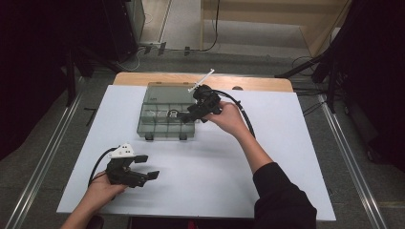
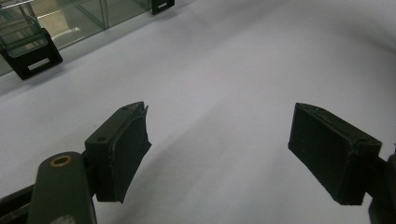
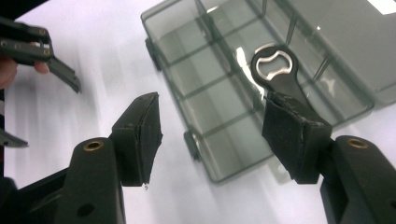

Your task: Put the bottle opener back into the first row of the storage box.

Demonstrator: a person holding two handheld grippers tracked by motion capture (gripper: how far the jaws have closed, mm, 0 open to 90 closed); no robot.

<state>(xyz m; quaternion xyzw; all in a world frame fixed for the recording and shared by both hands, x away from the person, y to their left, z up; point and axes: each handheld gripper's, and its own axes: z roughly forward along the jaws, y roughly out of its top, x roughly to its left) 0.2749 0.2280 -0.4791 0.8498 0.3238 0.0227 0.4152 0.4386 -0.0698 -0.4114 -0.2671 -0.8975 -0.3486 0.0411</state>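
The right gripper (image 1: 191, 114) is held over the open clear compartment box (image 1: 165, 125), its jaws spread apart with nothing pressed between the pads. In the right gripper view the bottle opener (image 3: 273, 74) lies inside one of the box's compartments, its ring-shaped head beyond the right-hand finger (image 3: 292, 135) and its handle running back behind that finger; whether the pad touches the handle cannot be told. The left-hand finger (image 3: 140, 135) stands well apart from the opener, over the box's near edge and the white table surface (image 1: 215, 167). The left gripper (image 1: 143, 167) rests low over the table, near the person's side, well apart from the box; its fingers (image 2: 121, 154) are released wide with bare table between them, and a black box latch (image 2: 32, 58) sits ahead of the left-hand one.
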